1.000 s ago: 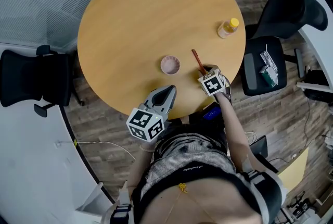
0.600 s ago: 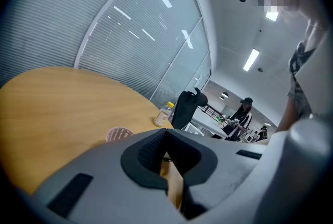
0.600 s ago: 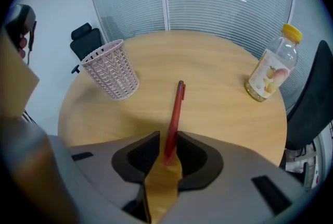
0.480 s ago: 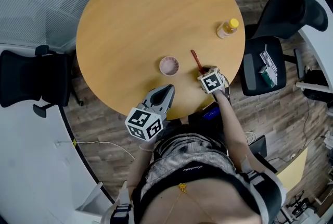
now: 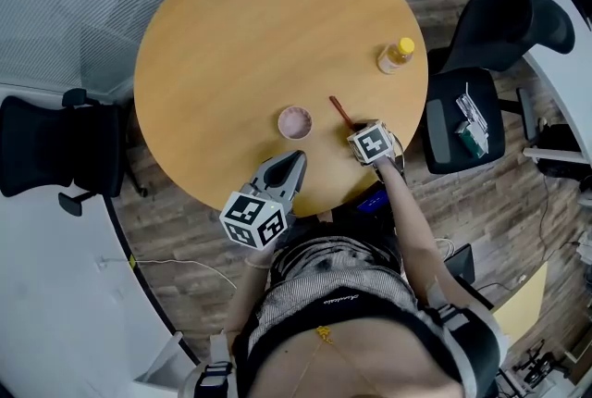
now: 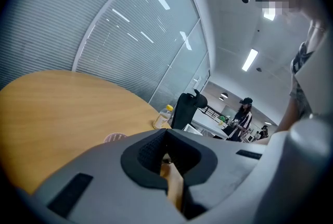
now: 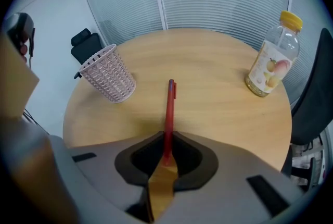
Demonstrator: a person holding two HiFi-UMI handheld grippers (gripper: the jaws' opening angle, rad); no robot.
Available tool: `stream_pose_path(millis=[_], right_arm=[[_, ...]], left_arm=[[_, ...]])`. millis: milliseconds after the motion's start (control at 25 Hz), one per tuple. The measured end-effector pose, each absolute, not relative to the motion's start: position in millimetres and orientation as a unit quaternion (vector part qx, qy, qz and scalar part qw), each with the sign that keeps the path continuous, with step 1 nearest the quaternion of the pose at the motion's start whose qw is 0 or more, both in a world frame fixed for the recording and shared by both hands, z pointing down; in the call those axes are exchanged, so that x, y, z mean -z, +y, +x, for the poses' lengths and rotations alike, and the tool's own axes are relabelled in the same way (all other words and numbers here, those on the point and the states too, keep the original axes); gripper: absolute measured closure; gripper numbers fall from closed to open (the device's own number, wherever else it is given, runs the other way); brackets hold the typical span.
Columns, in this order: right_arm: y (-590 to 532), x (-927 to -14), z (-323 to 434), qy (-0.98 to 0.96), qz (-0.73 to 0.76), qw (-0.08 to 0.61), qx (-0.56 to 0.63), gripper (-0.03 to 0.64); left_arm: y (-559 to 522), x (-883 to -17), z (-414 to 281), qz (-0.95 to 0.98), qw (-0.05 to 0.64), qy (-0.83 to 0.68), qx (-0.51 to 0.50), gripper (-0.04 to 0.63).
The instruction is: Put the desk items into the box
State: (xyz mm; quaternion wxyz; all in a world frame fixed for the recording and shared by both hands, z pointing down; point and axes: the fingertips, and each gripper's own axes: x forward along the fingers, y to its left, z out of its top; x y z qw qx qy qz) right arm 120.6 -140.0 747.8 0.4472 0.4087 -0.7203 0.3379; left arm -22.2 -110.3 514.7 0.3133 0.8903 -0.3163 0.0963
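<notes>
- Change since the earlier frames: the right gripper (image 7: 165,152) has just been closing its jaws. They stood apart around the near end of the pen (image 7: 169,108) and are now drawn in against it, so the pen is gripped.
- Unchanged: the left gripper (image 6: 166,152) keeps its place at the near edge of the table (image 5: 259,26). Its jaws are together with nothing between them.
- Pen: red, lying on the table to the right of the cup (image 5: 294,121) and a little apart from it. It points away from the person, its near end in the right gripper's jaws. Whether the far end has left the wood cannot be told.
- Cup: pink, open-mesh, upright and empty as far as can be seen. It is the only container on the table, so it probably serves as the box.
- Bottle (image 5: 396,55): clear with a yellow cap, upright near the right edge of the table, well apart from the pen and untouched.
- Task standing: nothing is in the cup yet. The fresh grip suggests the pen goes first, by a lift and a short carry left. The bottle remains for afterwards.
</notes>
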Motion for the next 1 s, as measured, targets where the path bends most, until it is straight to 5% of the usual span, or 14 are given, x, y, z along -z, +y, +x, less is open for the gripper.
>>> stream_pose_path(millis=[1000], right_arm=[[-150.3,-731.5,96.4,-0.756,0.334,0.474,-0.305,0.557]], left_arm=[[-100.9,-509.0,-31.8,0.889,0.302,-0.33,-0.1,0.577]])
